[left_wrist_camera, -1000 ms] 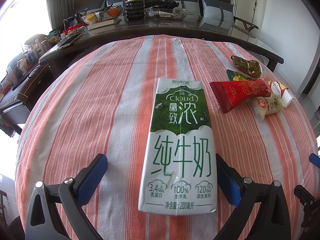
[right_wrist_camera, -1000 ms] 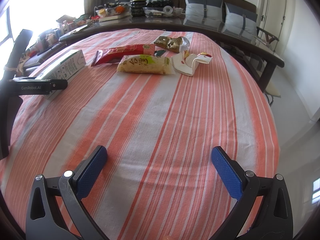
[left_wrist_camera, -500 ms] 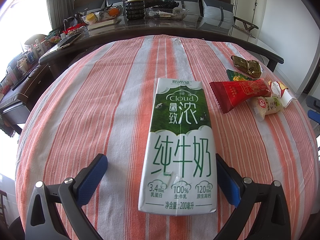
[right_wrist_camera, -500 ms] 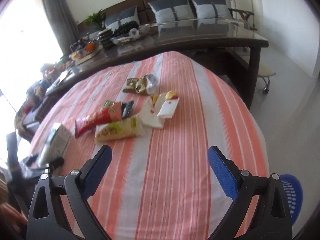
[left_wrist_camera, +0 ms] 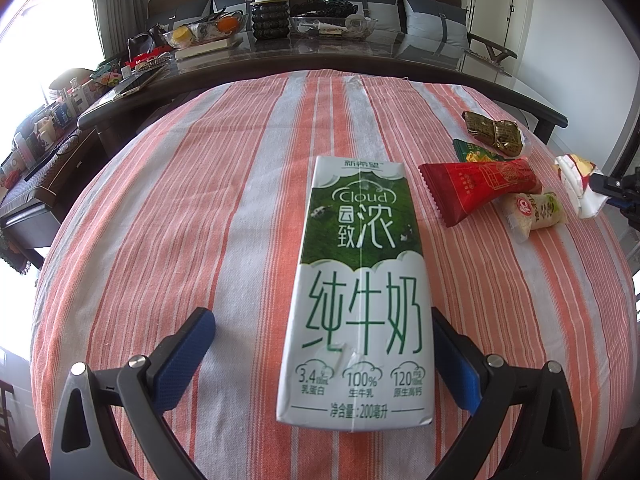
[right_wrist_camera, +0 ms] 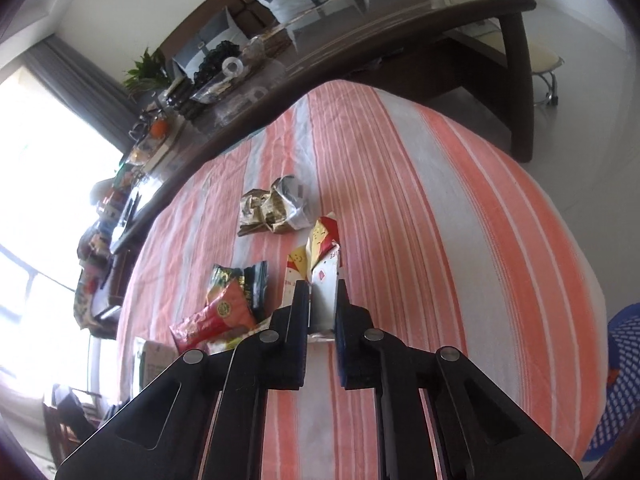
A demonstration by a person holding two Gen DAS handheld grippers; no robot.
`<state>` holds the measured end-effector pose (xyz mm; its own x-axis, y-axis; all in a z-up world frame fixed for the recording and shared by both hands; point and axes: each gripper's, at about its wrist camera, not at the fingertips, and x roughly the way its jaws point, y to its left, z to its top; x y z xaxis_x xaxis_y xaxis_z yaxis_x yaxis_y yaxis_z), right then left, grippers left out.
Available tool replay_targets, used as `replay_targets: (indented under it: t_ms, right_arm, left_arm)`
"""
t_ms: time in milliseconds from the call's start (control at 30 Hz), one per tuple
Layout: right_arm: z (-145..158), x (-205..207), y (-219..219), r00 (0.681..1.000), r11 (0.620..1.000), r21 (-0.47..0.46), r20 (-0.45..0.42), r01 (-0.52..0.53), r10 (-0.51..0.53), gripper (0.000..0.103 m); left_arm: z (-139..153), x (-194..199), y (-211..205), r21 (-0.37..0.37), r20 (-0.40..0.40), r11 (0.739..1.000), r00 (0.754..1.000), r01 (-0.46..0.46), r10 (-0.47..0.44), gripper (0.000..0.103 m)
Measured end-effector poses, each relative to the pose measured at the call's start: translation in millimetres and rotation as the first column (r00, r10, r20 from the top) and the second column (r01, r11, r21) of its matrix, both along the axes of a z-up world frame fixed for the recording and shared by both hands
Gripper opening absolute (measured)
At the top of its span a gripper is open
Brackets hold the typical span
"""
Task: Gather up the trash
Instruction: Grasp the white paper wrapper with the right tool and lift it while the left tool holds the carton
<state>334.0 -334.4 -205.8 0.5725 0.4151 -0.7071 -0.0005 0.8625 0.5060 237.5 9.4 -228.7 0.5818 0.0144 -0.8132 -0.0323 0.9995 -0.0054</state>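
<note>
1. The right gripper [right_wrist_camera: 323, 292] is seen clamped on a white wrapper [right_wrist_camera: 320, 264] with red and yellow print; its jaws have just been closing, and the wrapper is pinched between the pads.
2. The left gripper [left_wrist_camera: 320, 344] is held with its jaws spread wide around the near end of a green and white milk carton [left_wrist_camera: 360, 280], which lies flat on the striped tablecloth [left_wrist_camera: 180, 220]. The right pad is just beside the carton's edge; the left pad is clearly apart from it.
3. A red packet [left_wrist_camera: 476, 188], a pale snack pack [left_wrist_camera: 534, 210], a green wrapper [left_wrist_camera: 474, 154] and a crumpled golden wrapper [left_wrist_camera: 494, 132] are spread to the carton's right.
4. A blue basket [right_wrist_camera: 622, 376] is seen beyond the table's right edge.
</note>
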Motion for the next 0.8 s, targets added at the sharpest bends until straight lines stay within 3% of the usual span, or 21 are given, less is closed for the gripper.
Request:
replay_targets:
  t_ms: [200,367,500,567,667,800]
  right_arm:
    - [29.6,-77.4,-3.0,0.99,0.986,-0.151,0.105,-0.077,0.093,0.01]
    - [19.3,-133.0,-7.9,0.982,0.985,-0.154,0.163,-0.072,0.097,0.01]
    - [1.4,-153.3,-3.9,0.981,0.989,-0.132,0.176,-0.063,0.086,0.01]
    - [-5.5,-157.3,0.9,0.982,0.987,-0.132,0.153,-0.093,0.113,0.01]
    - [-5.7,-161.0,5.1,0.975,0.979,-0.162,0.167,-0.121,0.148,0.01]
    - [-5.4,-164.6,-6.0,0.976,0.986,-0.126,0.174,-0.112,0.133,0.01]
  left_arm:
    - [0.0,0.1,0.2,0.0,0.0,1.0,1.0,0.0,0.0,0.103]
    - [0.7,-2.4,-0.2,0.003,-0.013,1.0,1.0,0.022,-0.022,0.103]
    - [7.4,1.6,5.7,-0.049,-0.097,0.993,0.989,0.105,-0.11,0.103]
    - [19.7,-2.8,13.0,-0.101,-0.049,0.987,0.99,0.127,-0.132,0.103]
    - [35.3,-1.5,12.9,-0.083,-0.015,0.984,0.987,0.156,-0.157,0.103]
    - [35.1,9.9,2.9,-0.048,-0.048,0.98,0.979,0.196,-0.198,0.1]
